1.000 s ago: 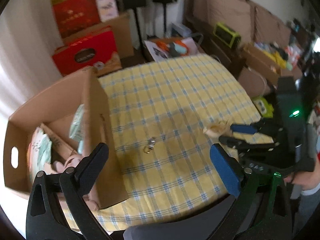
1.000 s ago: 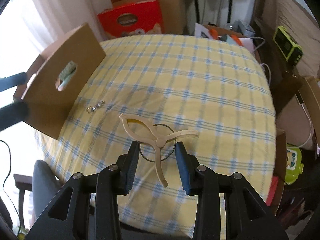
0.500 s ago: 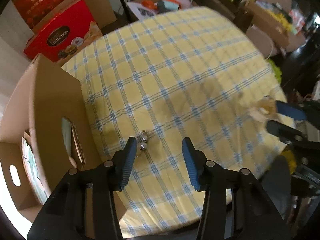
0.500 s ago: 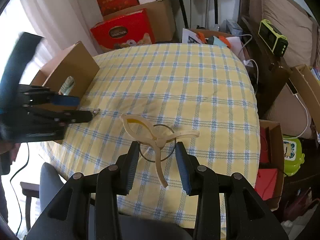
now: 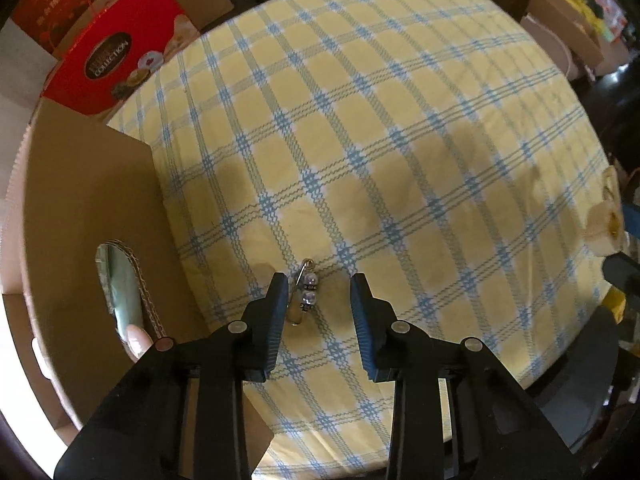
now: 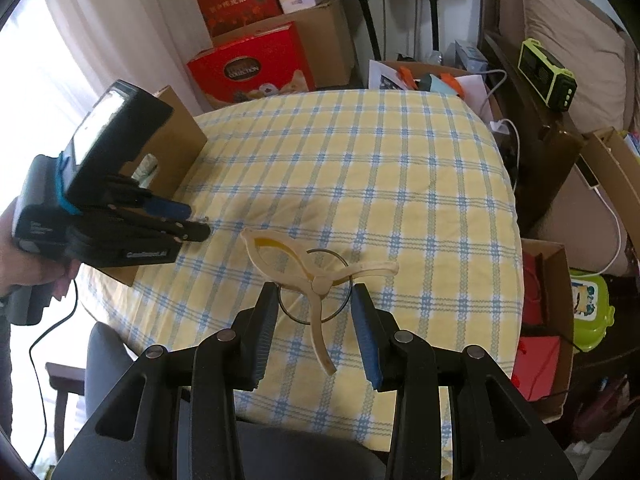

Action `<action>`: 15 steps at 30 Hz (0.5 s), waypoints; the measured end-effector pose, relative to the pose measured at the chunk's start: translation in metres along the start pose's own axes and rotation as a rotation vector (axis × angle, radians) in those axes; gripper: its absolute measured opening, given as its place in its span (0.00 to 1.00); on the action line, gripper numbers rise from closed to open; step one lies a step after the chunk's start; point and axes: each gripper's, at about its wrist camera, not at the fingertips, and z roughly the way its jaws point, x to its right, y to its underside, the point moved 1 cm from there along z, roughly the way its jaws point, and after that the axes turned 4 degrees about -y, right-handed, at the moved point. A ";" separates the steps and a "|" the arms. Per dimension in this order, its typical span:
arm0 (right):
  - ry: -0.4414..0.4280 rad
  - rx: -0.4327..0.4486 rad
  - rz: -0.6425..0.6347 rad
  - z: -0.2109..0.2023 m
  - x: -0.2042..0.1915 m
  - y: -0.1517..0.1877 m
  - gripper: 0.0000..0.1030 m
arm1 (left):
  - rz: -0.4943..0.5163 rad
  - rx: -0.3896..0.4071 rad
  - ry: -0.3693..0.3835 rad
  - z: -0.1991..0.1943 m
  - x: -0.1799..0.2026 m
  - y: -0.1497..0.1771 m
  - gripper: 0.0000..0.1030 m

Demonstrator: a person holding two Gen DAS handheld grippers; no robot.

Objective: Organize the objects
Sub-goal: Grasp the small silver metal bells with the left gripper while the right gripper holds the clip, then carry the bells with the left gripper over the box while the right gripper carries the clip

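Note:
A small beaded safety pin point(image 5: 305, 295) lies on the yellow checked tablecloth point(image 5: 360, 128). My left gripper point(image 5: 318, 284) is open with its fingertips either side of the pin, close above the cloth; it also shows in the right wrist view point(image 6: 192, 222). My right gripper point(image 6: 314, 294) is shut on a cream plastic clothes peg point(image 6: 316, 276) with a wire ring, held above the table's near edge. The peg's tip shows at the right edge of the left wrist view point(image 5: 606, 216). An open cardboard box point(image 5: 80, 208) stands at the table's left.
Red gift boxes point(image 6: 252, 68) and cartons are stacked behind the table. A green device point(image 6: 548, 76) sits on dark furniture at the right. A chair point(image 6: 108, 356) stands below the near edge. Boxes and a green toy point(image 6: 588, 312) lie on the floor at right.
My left gripper has swung from over the box down to the safety pin and narrowed around it. My right gripper has kept hold of the peg, lifting slightly.

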 end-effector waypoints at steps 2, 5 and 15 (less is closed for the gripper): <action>-0.003 0.001 0.000 0.000 0.000 0.000 0.36 | -0.004 -0.002 0.000 0.003 -0.001 -0.002 0.27; -0.005 -0.001 -0.002 0.000 0.000 0.001 0.36 | -0.007 -0.003 0.014 0.005 -0.001 -0.003 0.23; -0.005 -0.004 -0.001 0.001 0.001 0.002 0.36 | -0.009 0.024 0.069 -0.007 0.010 0.007 0.08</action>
